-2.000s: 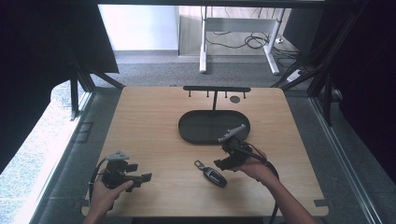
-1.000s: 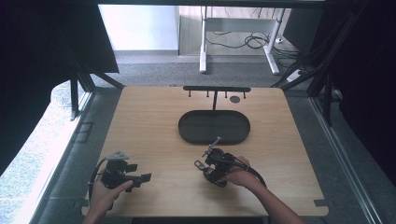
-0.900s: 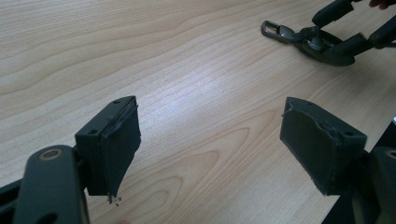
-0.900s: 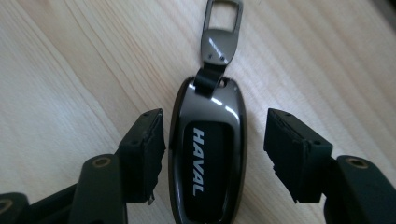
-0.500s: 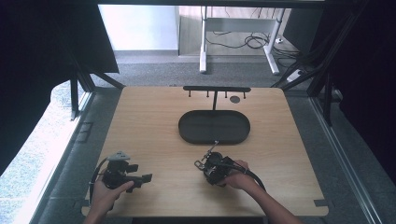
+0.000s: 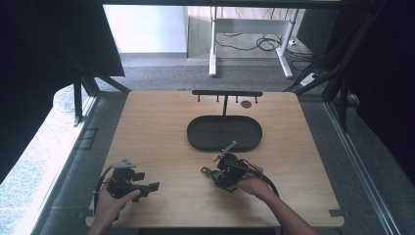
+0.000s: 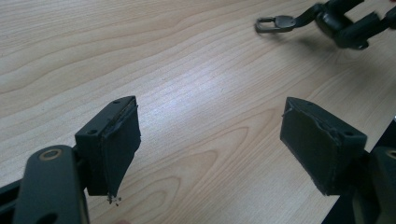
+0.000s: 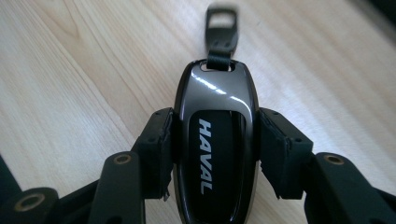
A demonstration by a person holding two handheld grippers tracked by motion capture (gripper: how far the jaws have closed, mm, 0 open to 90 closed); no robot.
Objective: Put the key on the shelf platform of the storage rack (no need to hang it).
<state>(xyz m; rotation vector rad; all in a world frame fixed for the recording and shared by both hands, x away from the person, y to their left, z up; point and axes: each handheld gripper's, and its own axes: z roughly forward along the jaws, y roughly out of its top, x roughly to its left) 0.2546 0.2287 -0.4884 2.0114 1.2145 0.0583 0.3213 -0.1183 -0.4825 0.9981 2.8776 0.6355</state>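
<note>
Compared with two seconds ago, the right claw [image 6: 219, 172] has been brought from the tray's 5 o'clock edge down and toward the table's middle, to the spot where the car key [image 8: 215, 140] lay. The key is now clamped between its jaws: in the right gripper view both pads are pressed against the sides of the glossy dark fob, the word HAVAL is read along its face, and a short strap with a metal loop [image 8: 221, 25] is seen past its far end. In the high view the loop [image 6: 205, 170] is seen pointing toward 9 o'clock, close over the wood; whether the key rests on the table or is lifted cannot be told.

The left claw [image 6: 151, 186] has been kept at the same place near the table's 7 o'clock corner, held in the left hand [image 6: 108, 204]. Its jaws are spread wide with nothing between them, and only bare wood grain is seen between the pads [image 7: 116, 142] in the left gripper view, with the right claw [image 7: 303, 19] and key loop [image 7: 266, 23] far off at 1 o'clock.

Beyond the right hand [image 6: 254, 183], a black oval tray [image 6: 224, 142] is set at the centre of the wooden table [image 6: 156, 127], just past the right claw. Behind it, at 12 o'clock, a black hook rack [image 6: 226, 93] is stood at the far edge, with a small dark disc [image 6: 246, 104] beside it.
</note>
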